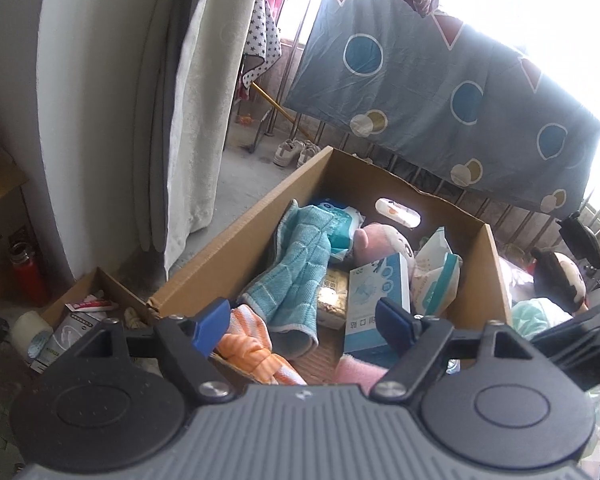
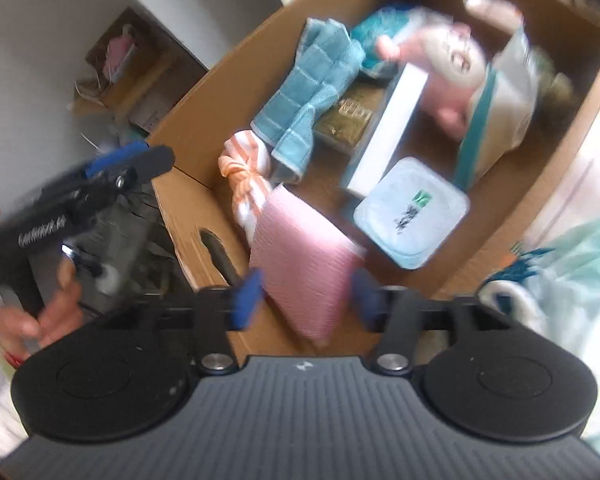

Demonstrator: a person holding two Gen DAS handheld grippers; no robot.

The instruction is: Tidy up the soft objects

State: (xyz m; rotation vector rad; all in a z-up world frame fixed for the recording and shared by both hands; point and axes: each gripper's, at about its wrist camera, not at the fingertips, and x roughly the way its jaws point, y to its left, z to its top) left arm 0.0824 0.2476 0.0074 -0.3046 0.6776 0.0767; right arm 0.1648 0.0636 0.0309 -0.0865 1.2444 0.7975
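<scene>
A brown cardboard box (image 1: pixel 236 240) holds soft things: a teal towel (image 1: pixel 292 276), an orange striped cloth (image 1: pixel 256 352), a pink plush (image 1: pixel 380 240), a pink cloth (image 1: pixel 356 370) and tissue packs. My left gripper (image 1: pixel 304 324) is open and empty above the box's near edge. In the right wrist view the box (image 2: pixel 188 208) lies below. My right gripper (image 2: pixel 306 300) is open, with the pink cloth (image 2: pixel 300 256) between its fingers, leaning into the box; the view is blurred. The left gripper (image 2: pixel 112 172) shows at the left, held by a hand.
A blue mask box (image 1: pixel 376 304), a clear tub (image 2: pixel 412 212) and snack packs share the box. A smaller cardboard box (image 1: pixel 96 300) with packets stands left, near a red bottle (image 1: pixel 26 276). A patterned sheet (image 1: pixel 440 92) hangs behind. More plush toys (image 1: pixel 560 280) lie at right.
</scene>
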